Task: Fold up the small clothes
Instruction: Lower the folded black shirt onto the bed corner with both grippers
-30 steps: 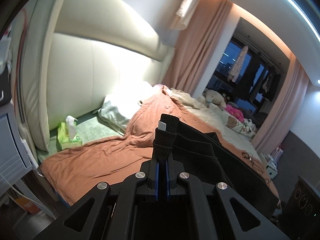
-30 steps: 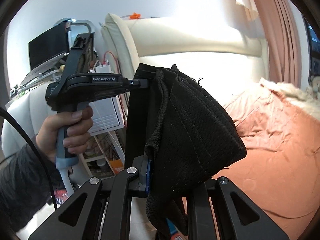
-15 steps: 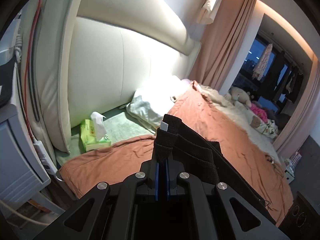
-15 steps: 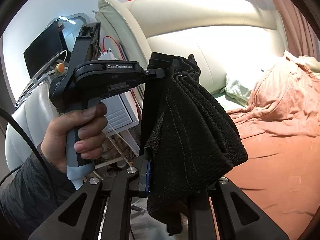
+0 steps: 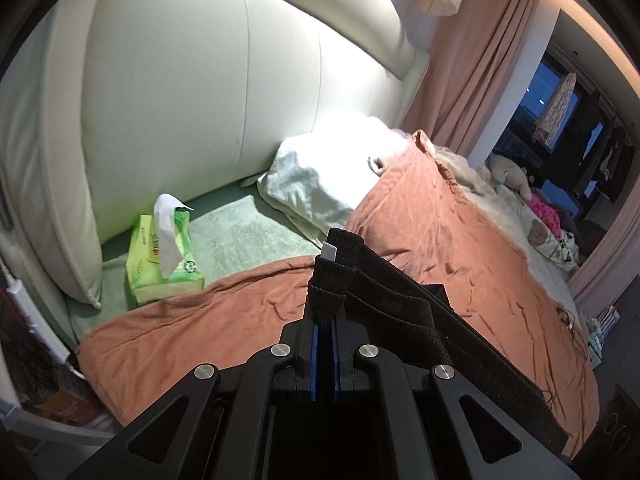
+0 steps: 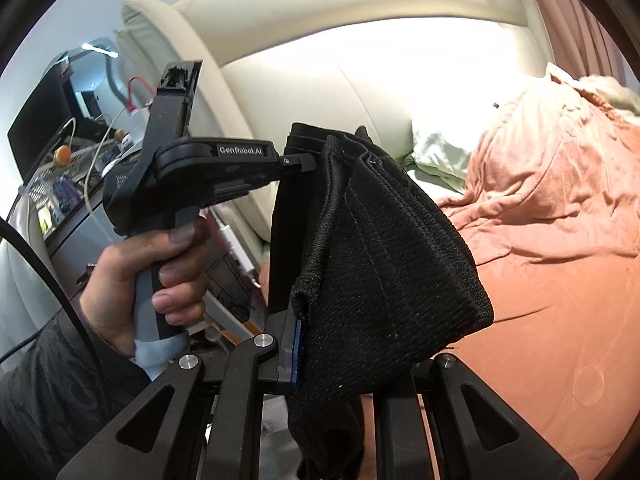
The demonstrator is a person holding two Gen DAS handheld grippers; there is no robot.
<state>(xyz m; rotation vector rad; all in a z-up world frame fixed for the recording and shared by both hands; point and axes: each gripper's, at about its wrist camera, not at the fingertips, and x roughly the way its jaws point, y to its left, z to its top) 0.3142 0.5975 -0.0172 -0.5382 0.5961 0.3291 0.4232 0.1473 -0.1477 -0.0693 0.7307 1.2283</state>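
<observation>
A small black knit garment hangs in the air between my two grippers, above the left edge of the bed. My left gripper is shut on one corner of its waistband, which runs off to the lower right. In the right wrist view the left gripper pinches the garment's top edge. My right gripper is shut on a lower bunched edge, its tips hidden by the cloth.
An orange-brown bedspread covers the bed below. A green tissue pack lies on a pale green sheet by the cream headboard. A white pillow lies behind. A bedside shelf with cables stands left.
Both grippers have moved with the garment toward the head of the bed and tilted down; the tissue pack and pillow now look nearer. Both grips are unchanged.
</observation>
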